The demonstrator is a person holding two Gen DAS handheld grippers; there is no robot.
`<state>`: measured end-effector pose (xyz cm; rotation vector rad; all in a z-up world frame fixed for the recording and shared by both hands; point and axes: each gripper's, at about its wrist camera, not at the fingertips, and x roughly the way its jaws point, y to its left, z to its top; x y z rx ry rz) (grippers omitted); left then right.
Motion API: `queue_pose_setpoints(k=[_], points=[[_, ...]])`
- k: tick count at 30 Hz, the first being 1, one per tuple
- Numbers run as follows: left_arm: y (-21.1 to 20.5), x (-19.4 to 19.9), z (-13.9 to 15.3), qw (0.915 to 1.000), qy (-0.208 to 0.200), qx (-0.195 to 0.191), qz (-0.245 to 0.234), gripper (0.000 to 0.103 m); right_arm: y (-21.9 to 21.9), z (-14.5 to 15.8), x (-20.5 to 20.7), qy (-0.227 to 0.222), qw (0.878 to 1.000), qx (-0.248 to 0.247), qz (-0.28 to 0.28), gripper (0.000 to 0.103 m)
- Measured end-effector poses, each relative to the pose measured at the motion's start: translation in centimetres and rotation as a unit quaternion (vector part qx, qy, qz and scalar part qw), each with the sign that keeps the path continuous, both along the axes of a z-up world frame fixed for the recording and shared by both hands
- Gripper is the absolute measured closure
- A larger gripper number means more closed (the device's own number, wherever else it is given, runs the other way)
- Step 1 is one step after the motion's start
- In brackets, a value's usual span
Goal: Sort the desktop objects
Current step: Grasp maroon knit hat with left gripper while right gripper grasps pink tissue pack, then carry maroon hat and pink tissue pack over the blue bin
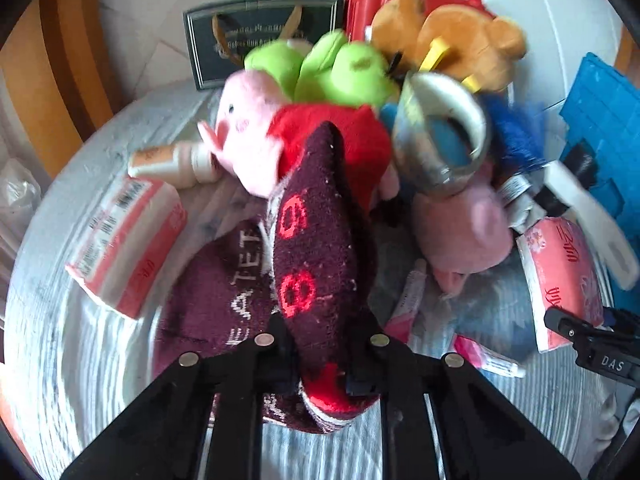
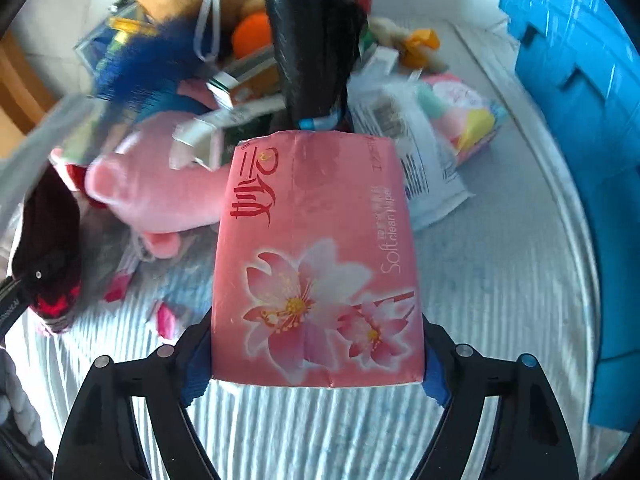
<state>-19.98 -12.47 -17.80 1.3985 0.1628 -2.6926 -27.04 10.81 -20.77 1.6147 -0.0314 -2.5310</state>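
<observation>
two soft loads, two grips

left gripper (image 1: 320,380) pinched tight on a limp maroon sock (image 1: 320,248), which droops over the toy pile. right gripper (image 2: 316,364) clamps the tissue pack (image 2: 316,256) by its sides above the striped cloth (image 2: 500,280); light, squashy, probably slippery film.

— What do we have in view?
— A dark maroon knitted sock (image 1: 320,240) with red numerals, lifted and draped upright above the cloth-covered tabletop (image 1: 80,340).
— And the other?
— A pink tissue pack (image 2: 316,264) printed with blossoms, held tilted, near a pile of plush toys (image 1: 304,120).
</observation>
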Motion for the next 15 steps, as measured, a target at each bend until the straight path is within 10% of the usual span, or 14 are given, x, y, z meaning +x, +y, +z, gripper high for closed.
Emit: queue_pose_setpoints(k=[15], points=[[1.9,7.6,13.1,0.9837,0.178,-0.017,0.015,0.092,1.7,14.5,7.9,0.203,0.978,-0.009,0.047,0.022]])
